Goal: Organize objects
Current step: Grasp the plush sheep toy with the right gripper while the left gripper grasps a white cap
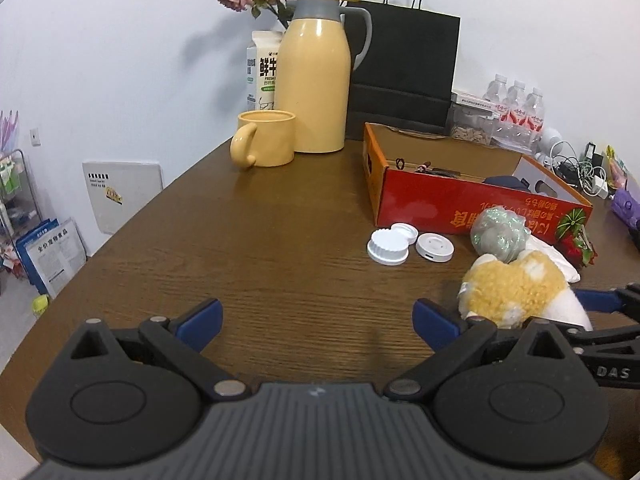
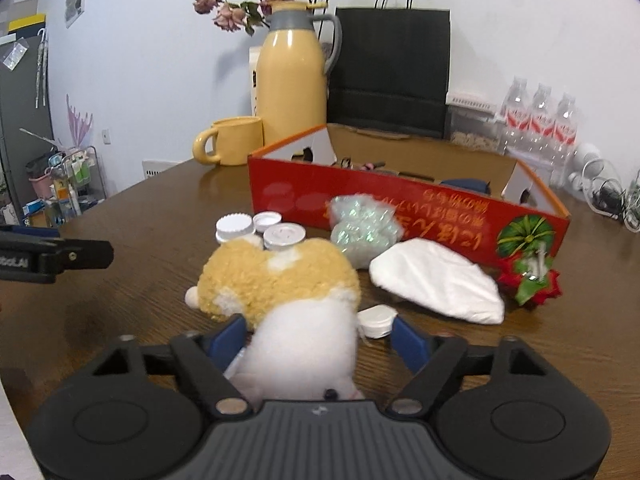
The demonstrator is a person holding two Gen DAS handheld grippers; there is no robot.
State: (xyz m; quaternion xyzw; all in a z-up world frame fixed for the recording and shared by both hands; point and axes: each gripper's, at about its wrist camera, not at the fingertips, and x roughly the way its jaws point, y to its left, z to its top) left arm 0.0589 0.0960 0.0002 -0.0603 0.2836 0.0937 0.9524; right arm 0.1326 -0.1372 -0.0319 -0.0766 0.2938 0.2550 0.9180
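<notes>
On the brown worktop (image 1: pixel 248 248), far left, a yellow mug (image 1: pixel 267 138) stands upright, its handle toward me, just beside a tall yellow thermos jug (image 1: pixel 314 80). A milk carton (image 1: pixel 261 68) stands behind them, and a black paper bag (image 1: pixel 404 68) is against the wall.

My left gripper (image 1: pixel 318 322) hangs over bare worktop, its jaws spread wide with nothing between them.

Right of centre lies an open red cardboard box (image 1: pixel 440 204), small items inside that I cannot identify. Just before its near wall sit three white round caps (image 1: pixel 388 246) — close together, two of them touching. Next to them is a glittery pale-green bundle (image 2: pixel 362 226), against the box wall as far as I can tell.

The plush toy (image 2: pixel 276 276) — tan curly fleece with a white part — lies on the worktop in front of the caps. My right gripper (image 2: pixel 318 340) is set around its white end: the jaws stand partly open, the left blue pad (image 2: pixel 228 340) against the fabric, the right pad clear of it. No firm grip is evident.

A small white case (image 2: pixel 376 320) lies just right of the toy. Beyond it rest a white cloth (image 2: pixel 436 280) and, at the box's corner, a red-and-green bow (image 2: pixel 528 272). Water bottles (image 2: pixel 540 120) stand at the far right.
</notes>
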